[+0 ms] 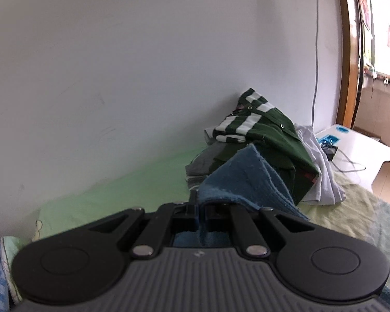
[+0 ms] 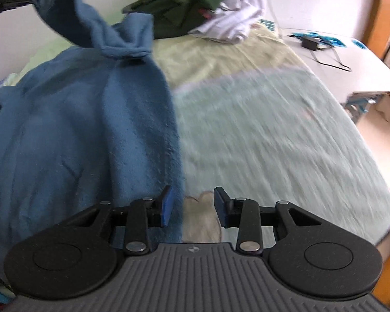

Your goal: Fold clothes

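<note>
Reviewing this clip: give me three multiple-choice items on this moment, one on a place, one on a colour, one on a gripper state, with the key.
1. Where does the green striped garment lie?
A. On the clothes pile by the wall
B. On the floor
C. In the right gripper

2. What colour is the garment being folded?
A. Red
B. Blue
C. White

3. How is the right gripper?
A. Shut on cloth
B. Out of view
C. Open, holding nothing

Key: 1 A, it tops the heap against the wall; 2 B, blue cloth covers the bed; 3 C, its fingers stand apart, while the left gripper pinches the blue cloth.
</note>
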`<action>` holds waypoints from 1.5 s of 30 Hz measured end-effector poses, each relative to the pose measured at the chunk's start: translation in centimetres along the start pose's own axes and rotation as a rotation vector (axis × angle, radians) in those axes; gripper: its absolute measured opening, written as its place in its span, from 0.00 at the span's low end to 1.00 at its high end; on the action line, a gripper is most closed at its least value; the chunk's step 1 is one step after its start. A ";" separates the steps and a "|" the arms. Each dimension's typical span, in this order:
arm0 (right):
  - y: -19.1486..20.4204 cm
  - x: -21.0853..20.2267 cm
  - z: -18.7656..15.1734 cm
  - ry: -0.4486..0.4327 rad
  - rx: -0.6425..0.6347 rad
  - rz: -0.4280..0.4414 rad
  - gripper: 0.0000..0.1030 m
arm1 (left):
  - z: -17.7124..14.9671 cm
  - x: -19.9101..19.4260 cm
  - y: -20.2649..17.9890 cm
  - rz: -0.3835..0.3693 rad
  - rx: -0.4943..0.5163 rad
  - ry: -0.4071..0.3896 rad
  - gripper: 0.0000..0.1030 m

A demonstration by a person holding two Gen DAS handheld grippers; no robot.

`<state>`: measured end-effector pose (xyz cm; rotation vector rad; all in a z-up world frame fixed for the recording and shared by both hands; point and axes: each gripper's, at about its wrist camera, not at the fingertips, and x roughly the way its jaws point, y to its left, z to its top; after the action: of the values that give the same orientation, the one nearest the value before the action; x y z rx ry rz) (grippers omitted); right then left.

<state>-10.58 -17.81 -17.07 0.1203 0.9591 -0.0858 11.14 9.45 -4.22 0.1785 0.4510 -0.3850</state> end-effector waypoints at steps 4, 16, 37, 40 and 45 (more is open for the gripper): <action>0.8 -0.3 -0.7 0.008 0.011 0.031 0.36 | -0.3 -0.3 1.2 0.003 -0.020 0.001 0.06; 3.1 -0.4 -1.4 0.002 -0.036 0.008 0.12 | -1.9 0.5 3.5 0.018 -0.066 0.054 0.06; 8.7 -4.5 -1.5 -0.149 -0.473 -0.111 0.05 | 1.5 -1.6 8.2 0.073 -0.120 -0.036 0.06; 9.5 -4.8 -1.6 -0.140 -0.512 -0.077 0.05 | 1.0 -1.6 9.2 0.088 -0.132 -0.021 0.06; 10.7 -4.8 -2.0 -0.108 -0.573 -0.004 0.05 | -0.4 -1.9 10.8 0.129 -0.154 0.000 0.06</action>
<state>-13.60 -6.80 -13.60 -0.4109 0.8437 0.1783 13.74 20.00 -2.77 0.0575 0.4647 -0.2230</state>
